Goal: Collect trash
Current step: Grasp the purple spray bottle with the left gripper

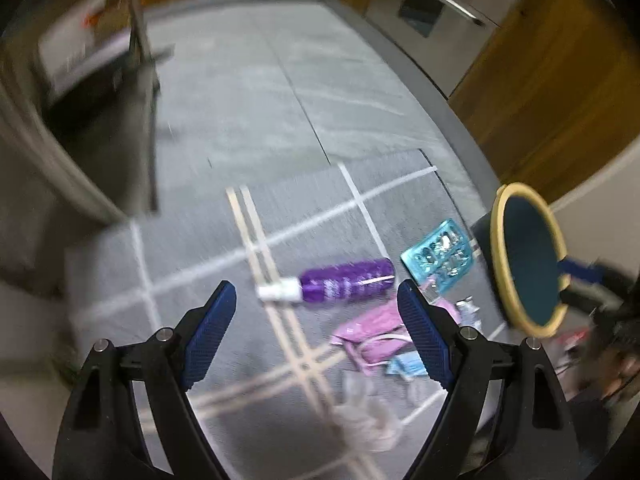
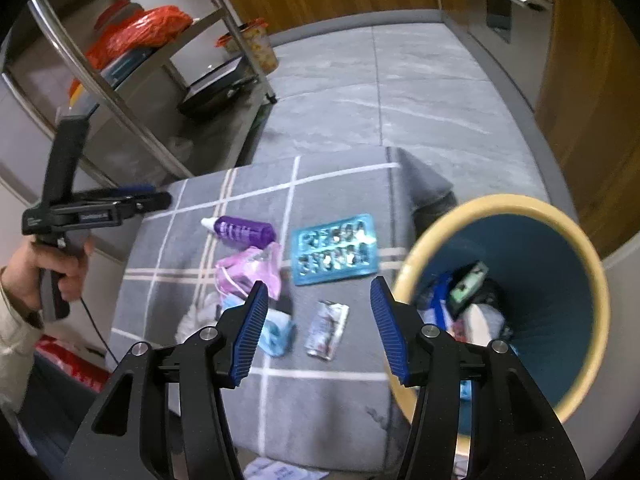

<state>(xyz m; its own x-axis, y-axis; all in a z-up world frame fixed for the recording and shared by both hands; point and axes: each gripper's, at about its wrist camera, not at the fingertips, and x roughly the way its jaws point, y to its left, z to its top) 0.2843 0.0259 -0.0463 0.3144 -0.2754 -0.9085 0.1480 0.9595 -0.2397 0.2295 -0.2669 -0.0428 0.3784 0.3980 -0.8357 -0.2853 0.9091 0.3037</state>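
Trash lies on a grey checked cloth (image 2: 328,408): a purple bottle (image 2: 244,233) with a white cap, a pink bag (image 2: 250,270), a blue blister tray (image 2: 335,250), a silver wrapper (image 2: 327,330), a light blue wad (image 2: 278,334) and a white wad (image 2: 196,320). A blue bin with a yellow rim (image 2: 532,304) stands at the right and holds several pieces of trash. My right gripper (image 2: 320,324) is open and empty above the wrapper. My left gripper (image 1: 316,328) is open and empty above the cloth, near the purple bottle (image 1: 346,281). The left gripper also shows in the right wrist view (image 2: 156,198).
A metal shelf rack (image 2: 120,92) with an orange bag (image 2: 136,32) and a black tray stands at the left. Wooden cabinets (image 2: 580,80) and a steel appliance with handles (image 1: 432,8) line the far side. The floor is grey tile (image 2: 400,92).
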